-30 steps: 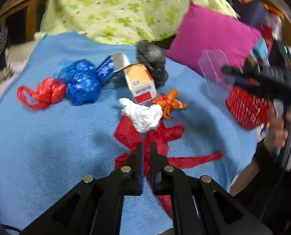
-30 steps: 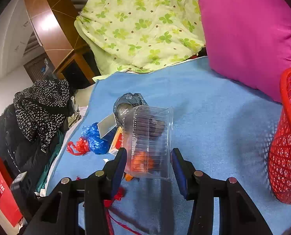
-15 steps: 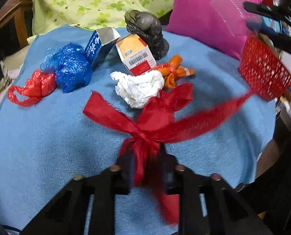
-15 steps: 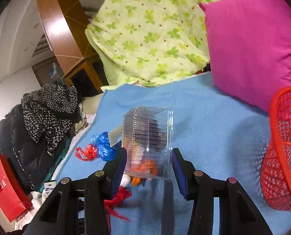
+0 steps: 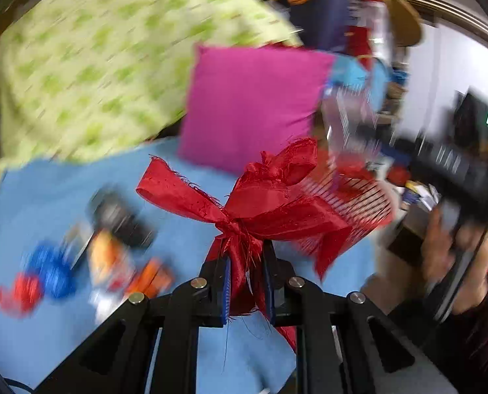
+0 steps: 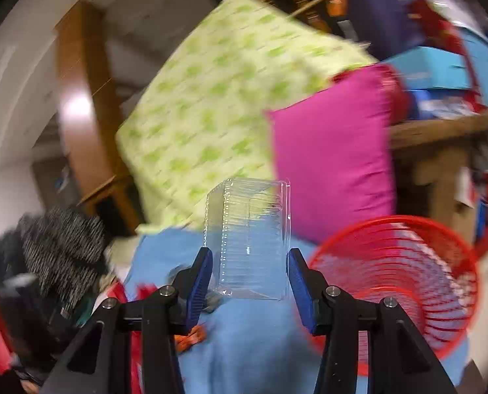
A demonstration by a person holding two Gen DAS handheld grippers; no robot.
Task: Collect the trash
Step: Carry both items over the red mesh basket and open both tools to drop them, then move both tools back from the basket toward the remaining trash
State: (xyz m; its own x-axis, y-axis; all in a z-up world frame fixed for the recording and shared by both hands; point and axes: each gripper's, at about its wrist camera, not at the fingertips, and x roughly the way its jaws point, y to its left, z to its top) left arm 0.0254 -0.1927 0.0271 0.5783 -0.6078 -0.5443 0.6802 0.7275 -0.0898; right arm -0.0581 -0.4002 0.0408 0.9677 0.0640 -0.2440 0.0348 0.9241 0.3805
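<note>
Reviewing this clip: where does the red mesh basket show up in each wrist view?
Left wrist: the red mesh basket sits right of centre, partly behind the red ribbon bow that the left tool pinches.
Right wrist: the basket is lower right, beside the right tool.
Shared landmark: the magenta pillow, just behind it.

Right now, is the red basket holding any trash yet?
Apparently empty: the right wrist view looks into the red basket and shows only bare mesh, though motion blur could hide something small.
</note>
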